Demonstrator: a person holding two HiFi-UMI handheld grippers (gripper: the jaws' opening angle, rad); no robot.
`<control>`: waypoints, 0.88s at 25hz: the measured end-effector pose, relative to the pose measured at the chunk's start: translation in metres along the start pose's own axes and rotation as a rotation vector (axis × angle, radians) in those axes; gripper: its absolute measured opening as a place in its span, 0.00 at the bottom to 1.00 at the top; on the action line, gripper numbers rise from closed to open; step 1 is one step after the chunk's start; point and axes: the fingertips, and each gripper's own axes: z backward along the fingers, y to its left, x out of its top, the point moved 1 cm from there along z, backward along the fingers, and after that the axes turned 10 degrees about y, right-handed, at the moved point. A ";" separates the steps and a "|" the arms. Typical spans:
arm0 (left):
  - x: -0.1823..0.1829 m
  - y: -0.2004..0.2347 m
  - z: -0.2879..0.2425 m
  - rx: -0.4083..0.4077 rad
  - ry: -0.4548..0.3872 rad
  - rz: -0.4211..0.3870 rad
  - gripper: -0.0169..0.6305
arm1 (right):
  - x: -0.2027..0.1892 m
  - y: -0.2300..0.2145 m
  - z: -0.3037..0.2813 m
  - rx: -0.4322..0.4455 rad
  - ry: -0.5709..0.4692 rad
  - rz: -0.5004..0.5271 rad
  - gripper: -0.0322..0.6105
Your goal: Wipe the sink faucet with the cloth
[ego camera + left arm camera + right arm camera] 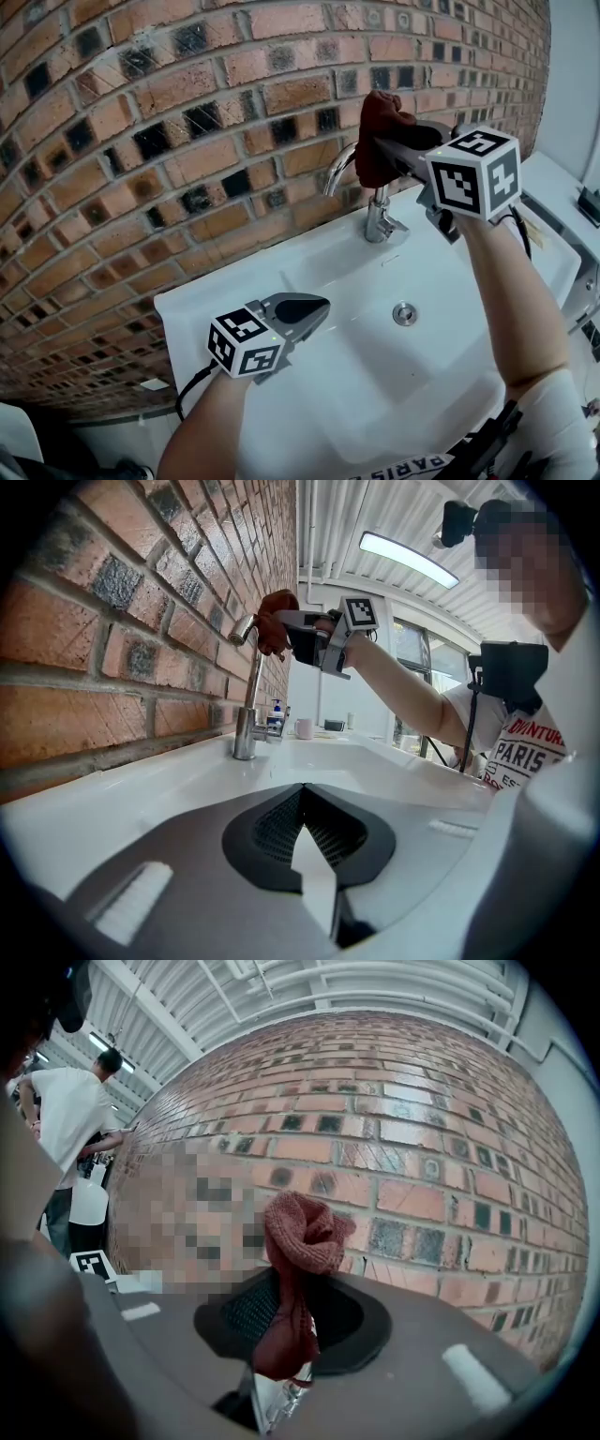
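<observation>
A: So, what did the sink (211,302) hold?

B: Only its round metal drain (404,313), low in the smooth white basin. The basin was rectangular with rounded corners and a glossy finish.

A: And the faucet (377,217)?

B: It was shiny chrome, a straight post rising from the back ledge into a curved spout. The cloth (379,129) was right up at the top of that curve, touching it as far as I could tell.

A: What sort of cloth?

B: It was dark red and knitted, bunched into a lump above the jaws with a tail hanging below. The right gripper (291,1321) had its jaws clamped on the cloth, raised high beside the spout.

A: And the other one?

B: The left gripper (302,794) had its jaws closed together with nothing between them. It sat low over the sink's left front part, well apart from the faucet. I couldn't tell whether it touched the surface.

A: Anything else around?

B: A rough brick wall (141,141) of red and dark bricks stood close behind the faucet. Beyond the faucet, a soap bottle (276,714) and a white mug (304,728) stood on the counter. A person in a white shirt (66,1115) stood off in the background.
</observation>
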 end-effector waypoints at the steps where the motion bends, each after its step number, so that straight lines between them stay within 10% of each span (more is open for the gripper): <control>1: 0.000 0.000 0.000 0.000 0.000 0.000 0.03 | -0.002 -0.003 0.001 -0.005 -0.003 -0.011 0.19; 22: 0.000 0.000 0.000 0.003 0.004 0.001 0.03 | -0.133 -0.038 -0.025 -0.091 0.105 -0.247 0.19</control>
